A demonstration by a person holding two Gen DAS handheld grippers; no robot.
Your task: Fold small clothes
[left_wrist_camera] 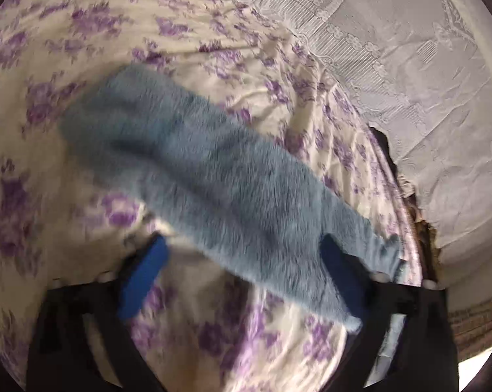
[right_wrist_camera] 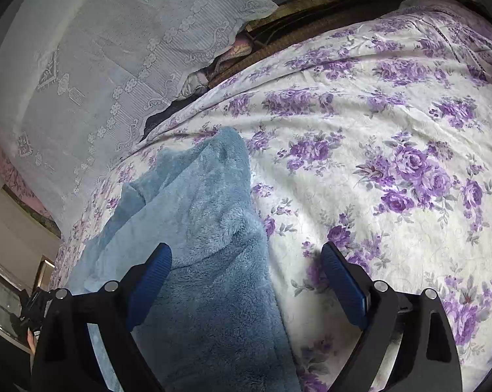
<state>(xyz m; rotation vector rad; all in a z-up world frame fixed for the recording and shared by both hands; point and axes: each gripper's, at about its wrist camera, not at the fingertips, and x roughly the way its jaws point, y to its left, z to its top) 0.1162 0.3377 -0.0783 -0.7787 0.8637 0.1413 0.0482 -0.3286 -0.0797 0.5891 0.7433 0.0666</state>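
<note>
A fluffy light-blue garment (left_wrist_camera: 213,176) lies slantwise on the purple-flowered bedsheet (left_wrist_camera: 82,49). In the blurred left wrist view, my left gripper (left_wrist_camera: 242,245) straddles its lower end. One blue pad (left_wrist_camera: 143,277) stands clear beside the cloth, and the other pad (left_wrist_camera: 340,277) is partly draped by it, so the jaws are apart. In the right wrist view the same garment (right_wrist_camera: 200,228) runs from the frame's bottom up to a rounded end. My right gripper (right_wrist_camera: 246,258) hangs wide open over it, gripping nothing, with its right pad (right_wrist_camera: 343,287) over bare sheet (right_wrist_camera: 376,163).
A white lace cover (left_wrist_camera: 392,65) drapes over something beside the bed, also seen as lace cover (right_wrist_camera: 99,65) at upper left. Between it and the bed is a dark gap with bunched fabric (right_wrist_camera: 226,58). Floral sheet spreads wide to the right.
</note>
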